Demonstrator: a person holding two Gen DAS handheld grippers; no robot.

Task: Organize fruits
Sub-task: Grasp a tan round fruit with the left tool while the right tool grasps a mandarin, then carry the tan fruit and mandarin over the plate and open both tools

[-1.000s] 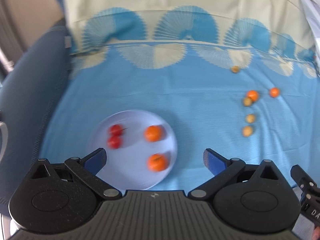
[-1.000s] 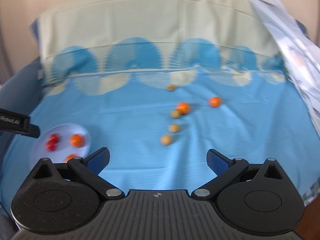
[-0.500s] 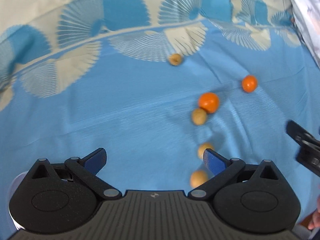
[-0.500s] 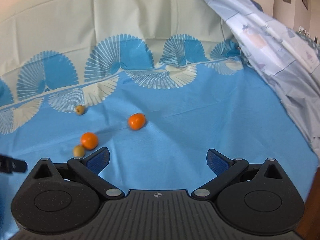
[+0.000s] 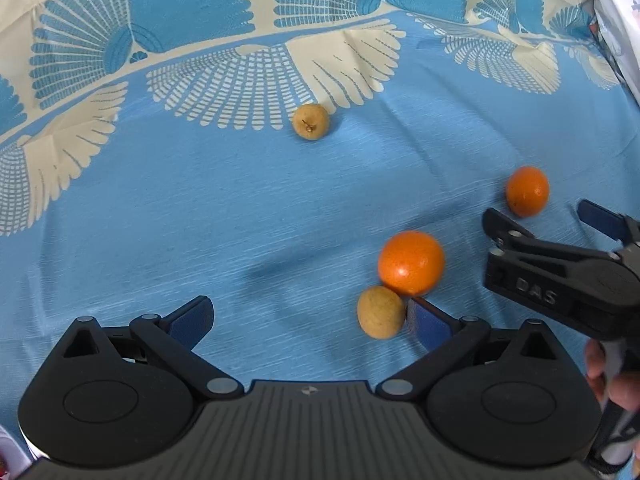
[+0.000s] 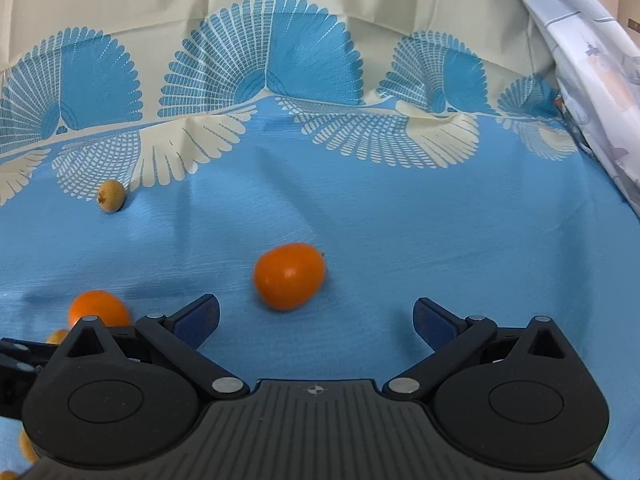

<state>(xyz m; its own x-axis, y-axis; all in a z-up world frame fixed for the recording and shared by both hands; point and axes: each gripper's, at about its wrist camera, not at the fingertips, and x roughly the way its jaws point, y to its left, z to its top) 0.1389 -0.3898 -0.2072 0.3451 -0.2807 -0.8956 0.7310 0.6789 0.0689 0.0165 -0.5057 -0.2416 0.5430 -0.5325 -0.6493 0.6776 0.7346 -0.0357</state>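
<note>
Loose fruit lies on a blue patterned cloth (image 5: 240,208). In the left wrist view an orange (image 5: 411,263) touches a tan round fruit (image 5: 380,312) just inside my right finger. My left gripper (image 5: 308,316) is open and empty. Another tan fruit (image 5: 311,121) lies farther back, and a smaller orange (image 5: 527,191) at the right. My right gripper (image 5: 560,216) shows there, open around that orange's near side. In the right wrist view my right gripper (image 6: 316,318) is open, just short of the small orange (image 6: 289,276).
The cloth (image 6: 400,220) rises at the back into a cream band with blue fans. A pale printed fabric (image 6: 592,60) hangs at the right edge. The other orange (image 6: 98,308) and a tan fruit (image 6: 111,196) lie to the left in the right wrist view.
Both grippers have moved forward and lower toward the fruit. The plate has left both views. The oranges now sit close in front of the fingers. Both stay open.
</note>
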